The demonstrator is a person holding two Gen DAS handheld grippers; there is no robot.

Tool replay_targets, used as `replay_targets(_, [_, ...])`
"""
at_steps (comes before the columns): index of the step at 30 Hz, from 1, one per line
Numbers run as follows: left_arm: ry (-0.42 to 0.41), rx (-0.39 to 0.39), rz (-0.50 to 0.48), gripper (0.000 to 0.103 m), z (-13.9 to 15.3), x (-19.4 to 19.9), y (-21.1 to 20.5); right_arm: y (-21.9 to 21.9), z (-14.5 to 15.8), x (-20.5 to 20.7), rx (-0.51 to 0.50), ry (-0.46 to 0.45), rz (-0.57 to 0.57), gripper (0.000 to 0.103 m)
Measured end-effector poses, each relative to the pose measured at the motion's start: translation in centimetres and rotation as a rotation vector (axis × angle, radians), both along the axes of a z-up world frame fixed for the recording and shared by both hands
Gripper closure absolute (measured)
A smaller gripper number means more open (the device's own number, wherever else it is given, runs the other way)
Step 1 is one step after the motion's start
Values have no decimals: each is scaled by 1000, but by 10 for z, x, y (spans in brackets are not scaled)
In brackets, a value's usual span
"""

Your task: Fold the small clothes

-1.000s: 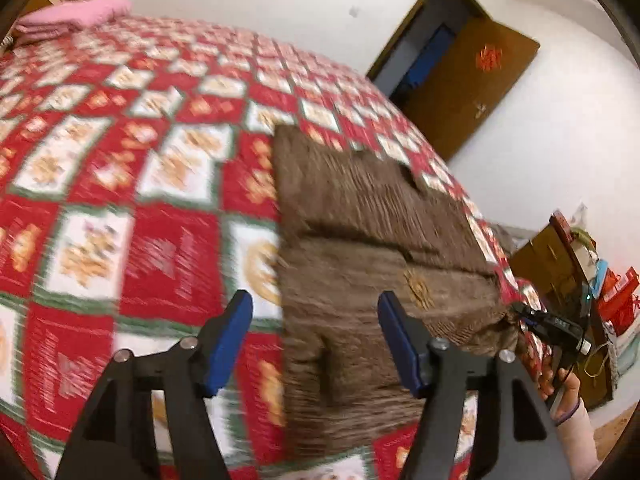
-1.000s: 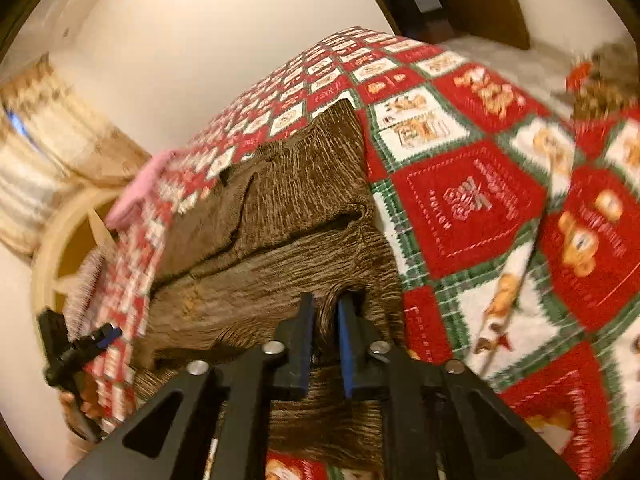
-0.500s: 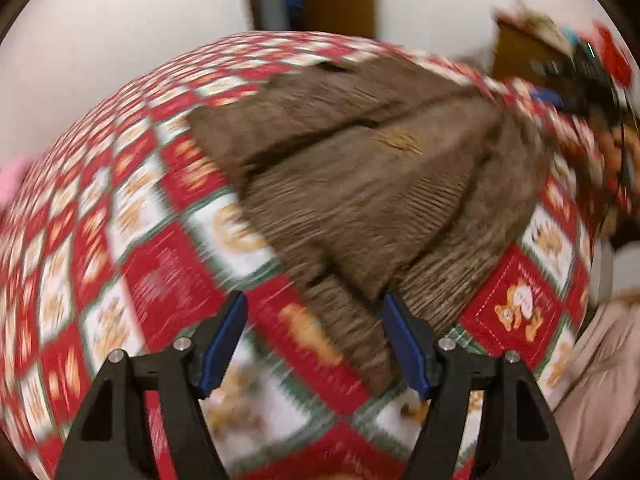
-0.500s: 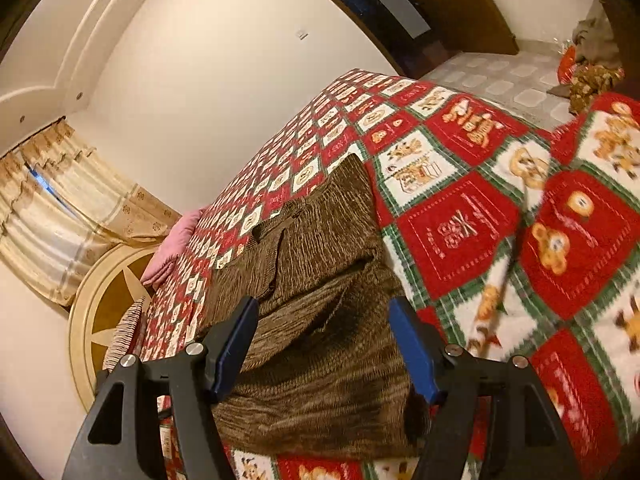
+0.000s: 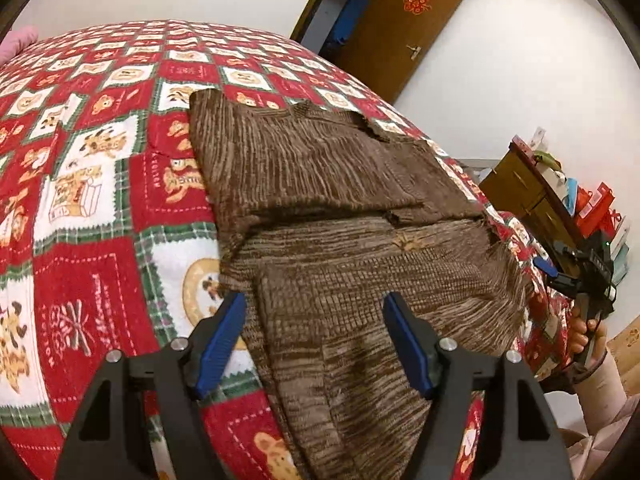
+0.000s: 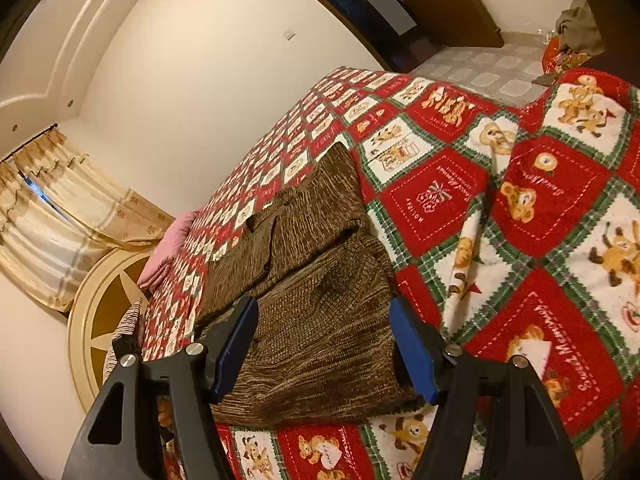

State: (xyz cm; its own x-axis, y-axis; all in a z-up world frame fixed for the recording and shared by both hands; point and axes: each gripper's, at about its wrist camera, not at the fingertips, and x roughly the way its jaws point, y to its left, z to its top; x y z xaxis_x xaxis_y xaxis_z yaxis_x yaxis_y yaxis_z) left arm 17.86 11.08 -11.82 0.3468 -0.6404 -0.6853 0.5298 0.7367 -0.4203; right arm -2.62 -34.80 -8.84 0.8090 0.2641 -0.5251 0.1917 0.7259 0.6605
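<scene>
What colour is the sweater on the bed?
The sweater is brown with lighter tan streaks, seen best in the left wrist view.

sweater (image 5: 340, 216) hem cut off by frame edge

Readable on the red squares of the bed blanket (image 6: 532, 216): "HOLIDAY", upside down at 1 o'clock, and "Sweet Memories" at 4 o'clock; red paper character on the brown door (image 5: 418, 2), 1 o'clock, illegible
</scene>
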Motion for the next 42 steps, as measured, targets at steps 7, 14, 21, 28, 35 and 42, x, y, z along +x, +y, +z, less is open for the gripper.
replay_targets(7, [-59,45,0,30,0,-12,-6,12,-7,8,3,14,28,34])
replay_targets(14, [-78,39,24,39,-2,-10,-14,15,-10,5,-22,29,25,34])
replay_targets(21, [-111,83,43,60,-5,-15,-24,16,-12,5,-54,41,22,34])
replay_targets(28, [-151,128,58,95,-4,-24,-32,24,11,27,-379,79,83,34])
replay_targets(35, [-70,53,91,84,-11,-11,-24,50,-4,85,-611,134,239,34])
replay_targets(42, [-110,66,102,94,-10,-17,-27,73,-28,99,-756,179,269,93])
